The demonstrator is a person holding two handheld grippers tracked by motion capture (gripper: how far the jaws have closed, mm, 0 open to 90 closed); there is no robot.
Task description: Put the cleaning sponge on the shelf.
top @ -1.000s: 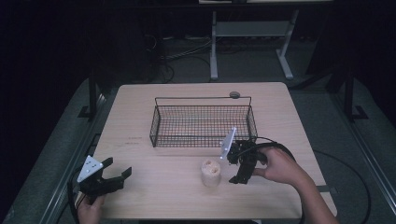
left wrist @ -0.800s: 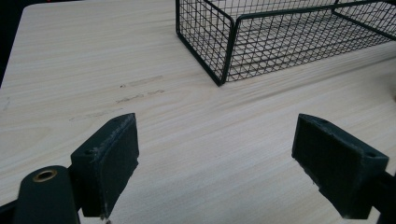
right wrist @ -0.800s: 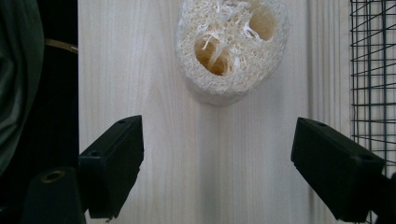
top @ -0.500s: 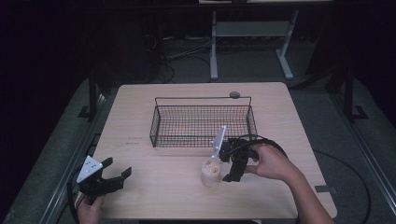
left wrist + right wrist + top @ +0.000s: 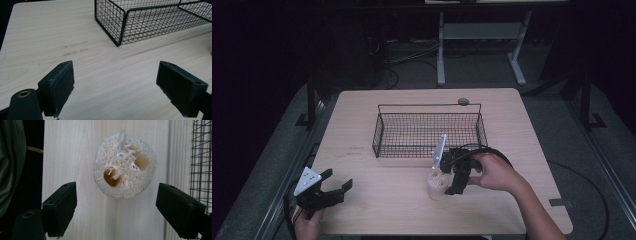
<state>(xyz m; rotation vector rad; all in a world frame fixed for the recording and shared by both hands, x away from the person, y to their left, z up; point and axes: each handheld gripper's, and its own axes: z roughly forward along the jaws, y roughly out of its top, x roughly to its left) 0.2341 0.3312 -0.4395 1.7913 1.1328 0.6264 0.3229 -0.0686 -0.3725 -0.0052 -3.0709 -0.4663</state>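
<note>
A pale loofah sponge point(image 5: 437, 184) point(image 5: 125, 169) stands on end on the wooden table point(image 5: 512, 125), just in front of the black wire basket point(image 5: 428, 129). My right gripper point(image 5: 453, 186) point(image 5: 117, 213) hangs over the loofah, pointing down, jaws wide open on either side of it without touching. From above, the loofah shows two holes and a short cord loop. My left gripper point(image 5: 337, 189) point(image 5: 117, 93) rests low near the table's front left corner, open, with bare wood between its pads.
The basket point(image 5: 150, 20) is empty and sits mid-table; its near left corner shows ahead of the left gripper. A small round grey disc point(image 5: 463, 101) lies behind the basket. The table's front edge and a dark sleeve point(image 5: 10, 157) lie beside the loofah.
My right gripper has moved left and tipped downward, coming over the loofah. The left gripper has stayed where it was.
</note>
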